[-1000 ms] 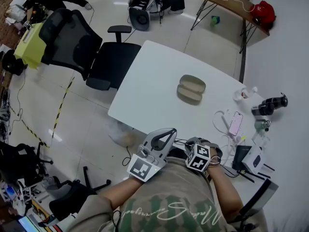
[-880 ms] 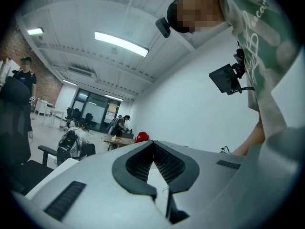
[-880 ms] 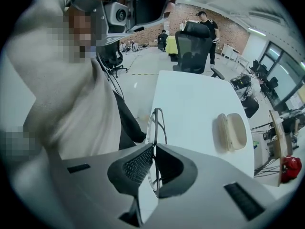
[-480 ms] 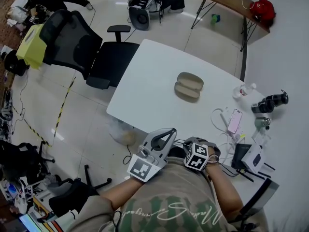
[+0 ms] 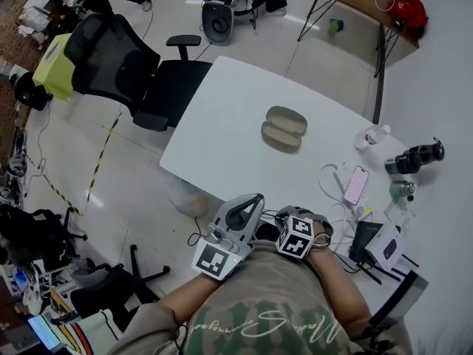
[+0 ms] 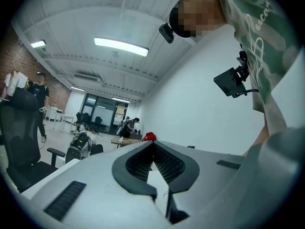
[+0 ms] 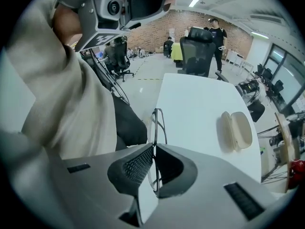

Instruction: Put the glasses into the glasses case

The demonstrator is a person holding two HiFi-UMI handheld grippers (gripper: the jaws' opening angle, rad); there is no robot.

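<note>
The beige glasses case (image 5: 284, 128) lies open on the white table (image 5: 222, 124), well ahead of both grippers; it also shows in the right gripper view (image 7: 236, 130). My right gripper (image 7: 155, 145) is shut on the thin wire-framed glasses (image 7: 159, 120), which stick out past its tips. In the head view it sits close to my chest at the table's near edge (image 5: 284, 217), mostly behind its marker cube. My left gripper (image 5: 255, 200) is beside it, off the table edge. Its jaws (image 6: 153, 144) are shut with nothing between them.
A pink phone (image 5: 356, 185), cables, a water bottle (image 5: 369, 137), a camera (image 5: 417, 156) and a white box (image 5: 384, 242) crowd the table's right side. A black office chair (image 5: 126, 65) stands at the table's left. A wooden table (image 5: 362, 6) is at the back.
The head view has drifted a little, so the case and table sit slightly higher and further left. Both grippers stay near my chest, the right still holding the glasses.
</note>
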